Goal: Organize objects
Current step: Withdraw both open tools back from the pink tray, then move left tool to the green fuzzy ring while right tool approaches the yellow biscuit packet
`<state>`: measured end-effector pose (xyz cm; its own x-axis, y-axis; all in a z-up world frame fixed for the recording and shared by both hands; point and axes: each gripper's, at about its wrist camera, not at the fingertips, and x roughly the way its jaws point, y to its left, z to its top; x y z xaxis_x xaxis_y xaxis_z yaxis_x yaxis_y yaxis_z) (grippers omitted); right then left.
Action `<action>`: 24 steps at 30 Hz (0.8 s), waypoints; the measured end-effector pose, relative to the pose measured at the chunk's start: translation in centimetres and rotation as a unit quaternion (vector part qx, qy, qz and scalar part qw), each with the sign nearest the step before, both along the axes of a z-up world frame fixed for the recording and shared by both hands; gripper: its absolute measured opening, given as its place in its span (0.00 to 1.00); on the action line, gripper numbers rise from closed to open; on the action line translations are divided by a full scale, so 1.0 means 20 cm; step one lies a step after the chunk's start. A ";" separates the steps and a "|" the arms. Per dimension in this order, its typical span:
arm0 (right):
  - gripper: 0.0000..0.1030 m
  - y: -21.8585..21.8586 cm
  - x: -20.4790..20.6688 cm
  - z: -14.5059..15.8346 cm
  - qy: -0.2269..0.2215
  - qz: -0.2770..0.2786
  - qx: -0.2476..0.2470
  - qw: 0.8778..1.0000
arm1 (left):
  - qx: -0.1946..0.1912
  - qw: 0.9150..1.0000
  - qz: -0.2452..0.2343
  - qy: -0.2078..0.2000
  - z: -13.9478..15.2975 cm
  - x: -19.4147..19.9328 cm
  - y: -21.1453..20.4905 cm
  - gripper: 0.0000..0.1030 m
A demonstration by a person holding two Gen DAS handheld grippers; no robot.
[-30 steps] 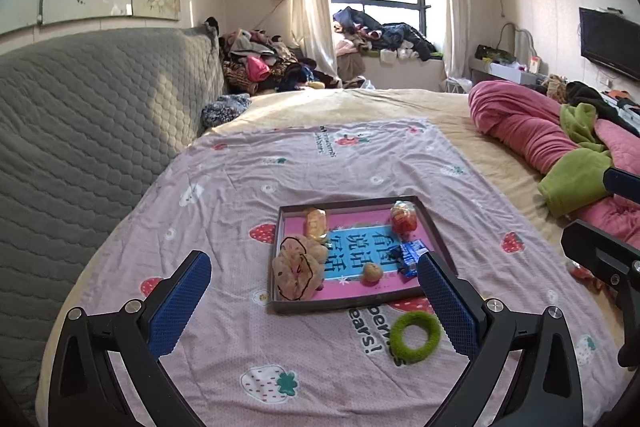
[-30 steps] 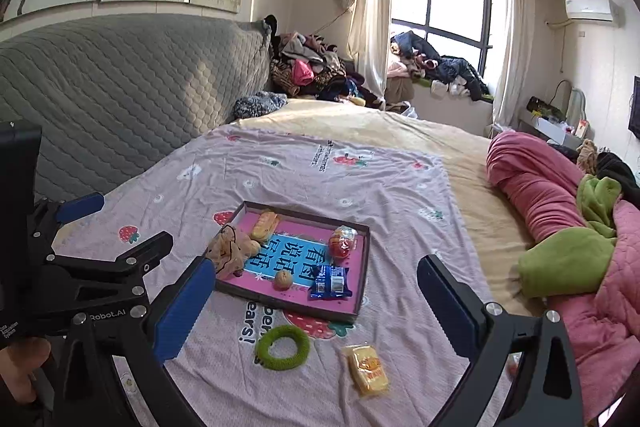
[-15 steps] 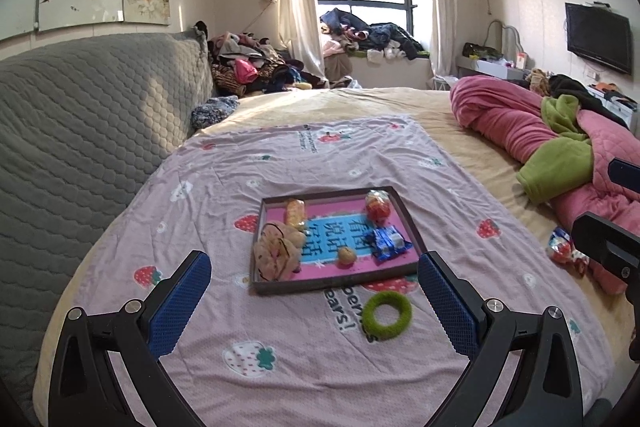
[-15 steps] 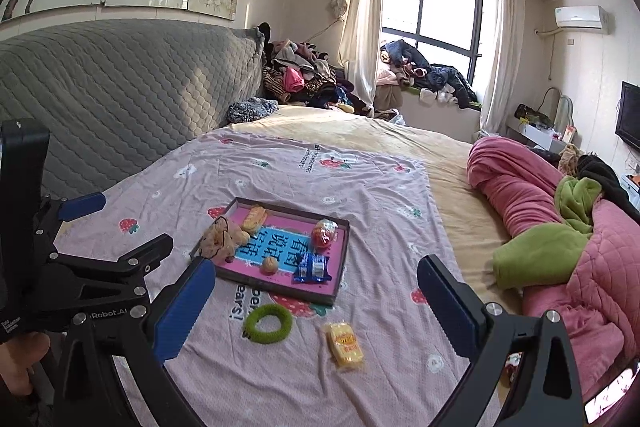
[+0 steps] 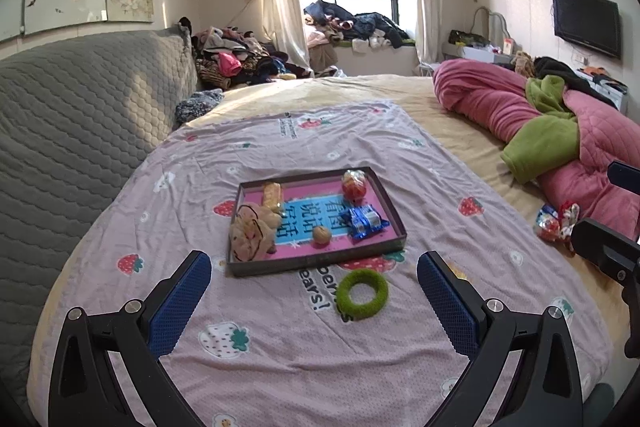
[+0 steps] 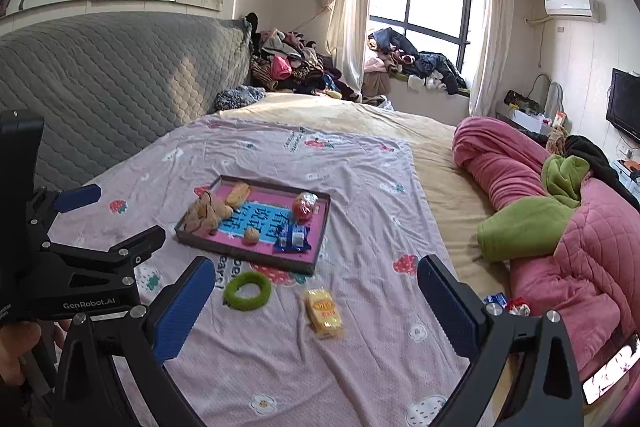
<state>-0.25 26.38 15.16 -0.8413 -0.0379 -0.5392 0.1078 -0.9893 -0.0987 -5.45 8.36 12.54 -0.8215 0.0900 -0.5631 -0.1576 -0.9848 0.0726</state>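
Note:
A dark tray [image 5: 316,263] [image 6: 320,259] with a pink and blue liner lies on the strawberry sheet. It holds a plush toy [image 5: 250,231], a bread roll [image 5: 272,195], a red wrapped ball [image 5: 354,183], a walnut [image 5: 321,235] and a blue snack pack [image 5: 364,221]. A green ring [image 5: 362,294] [image 6: 247,291] lies in front of the tray. A yellow snack pack [image 6: 323,311] lies right of the ring. My left gripper [image 5: 314,301] is open and empty, short of the ring. My right gripper [image 6: 314,311] is open and empty, above the yellow pack.
A pink quilt with a green blanket [image 6: 560,227] lies along the right side of the bed. Small wrapped snacks [image 5: 554,221] [image 6: 506,303] lie beside it. A grey padded headboard [image 5: 80,131] is at the left. Clothes are piled near the window [image 5: 352,27].
Both grippers have pulled back and risen from the tray, so the tray and ring look smaller and farther away. Both stay open and empty. The objects have not moved.

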 end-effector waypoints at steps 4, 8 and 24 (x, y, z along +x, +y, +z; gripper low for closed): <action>0.99 0.03 -0.01 -0.09 -0.016 -0.002 0.003 1.000 | -0.005 1.000 -0.004 -0.015 -0.07 -0.02 0.04 1.00; 0.99 0.05 -0.03 -0.16 -0.028 -0.001 0.004 1.000 | -0.008 1.000 -0.009 -0.025 -0.15 -0.03 0.07 1.00; 0.99 0.14 -0.22 -0.54 -0.091 -0.002 0.003 0.996 | -0.025 0.995 -0.025 -0.099 -0.59 -0.26 0.18 1.00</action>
<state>-4.66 29.12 4.33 -0.7295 -0.0304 -0.6833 0.1197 -0.9893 -0.0838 -10.68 12.03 0.83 -0.6897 0.0966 -0.7176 -0.2225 -0.9714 0.0832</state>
